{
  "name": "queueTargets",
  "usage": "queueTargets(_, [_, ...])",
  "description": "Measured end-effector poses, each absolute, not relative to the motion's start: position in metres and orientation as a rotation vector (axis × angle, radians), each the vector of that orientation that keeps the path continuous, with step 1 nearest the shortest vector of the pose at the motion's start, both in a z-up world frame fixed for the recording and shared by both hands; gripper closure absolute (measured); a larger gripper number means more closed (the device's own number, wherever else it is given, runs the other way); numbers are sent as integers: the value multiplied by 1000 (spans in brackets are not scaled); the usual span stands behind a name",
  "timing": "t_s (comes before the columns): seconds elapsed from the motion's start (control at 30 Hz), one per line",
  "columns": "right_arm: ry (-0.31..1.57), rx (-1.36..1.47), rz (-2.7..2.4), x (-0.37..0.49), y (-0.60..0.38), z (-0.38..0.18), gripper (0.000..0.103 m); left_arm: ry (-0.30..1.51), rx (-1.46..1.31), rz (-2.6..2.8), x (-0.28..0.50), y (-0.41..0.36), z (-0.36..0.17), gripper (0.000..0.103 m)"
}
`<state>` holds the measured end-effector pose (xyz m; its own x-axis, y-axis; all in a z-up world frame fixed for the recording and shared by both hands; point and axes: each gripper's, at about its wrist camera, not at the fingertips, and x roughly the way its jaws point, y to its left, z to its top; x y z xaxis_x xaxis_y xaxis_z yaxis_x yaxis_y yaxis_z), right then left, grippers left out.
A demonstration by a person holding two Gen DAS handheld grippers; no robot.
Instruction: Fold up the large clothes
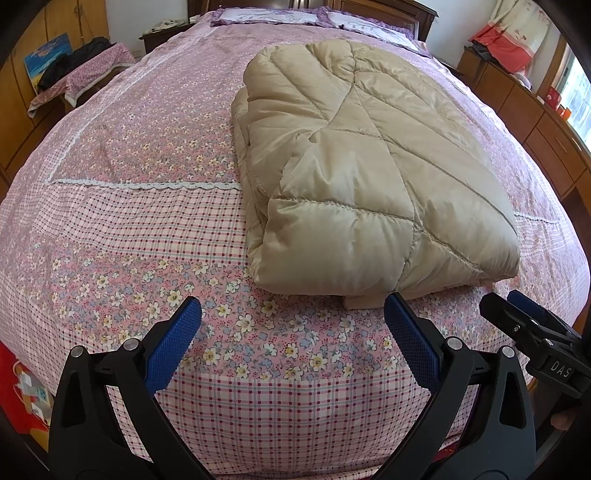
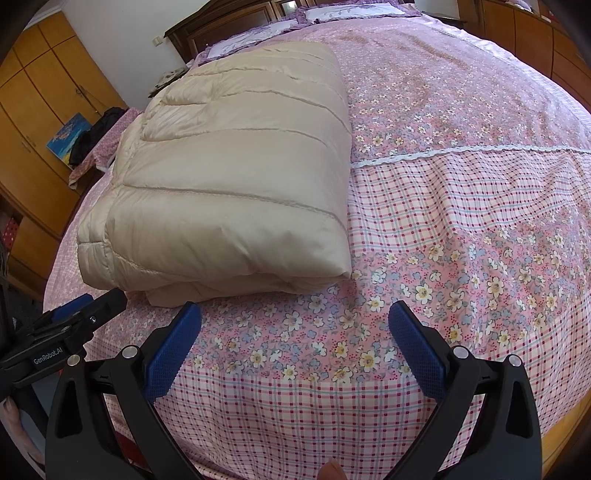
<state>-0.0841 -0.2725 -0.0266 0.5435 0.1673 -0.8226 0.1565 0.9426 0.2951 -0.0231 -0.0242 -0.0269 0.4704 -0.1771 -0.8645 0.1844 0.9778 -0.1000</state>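
Left tongs: both blue pads spread wide, nothing between them, hanging over the floral band of the bedspread at the foot of the bed. Right tongs: likewise spread wide and empty, over the same band. Each pair shows at the edge of the other's view, so the 2 sit side by side, near one another.

Just ahead of both tongs: the beige quilted coat, already a thick rectangular bundle lying on the bedspread. From the left tongs it sits ahead and to the right; from the right tongs, ahead and to the left. A small flat tab of beige fabric pokes out from under the near edge, just beside the left tongs' right pad.

Judgement: fold looks close to finished; what remains is tidying or 1 last halving.

How to do it well:
- Tuck the stray tab first, or it will drag loose.
- Puffy, slick fill: bite deep past the rolled near edge, taking all layers, not only the top skin.
- Take the 2 near corners, one per tongs, lift level, carry away from the tongs toward the far edge.
- Press down after laying; trapped air will spring it open.

Beyond the bundle: pillows and a dark headboard. Wooden cabinets stand at the sides.
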Motion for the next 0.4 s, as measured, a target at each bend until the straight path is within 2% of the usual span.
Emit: queueTargets(0.4, [1007,356,15,-85,-272,-24,6,1089,18,-222,-21,-21,-30,5])
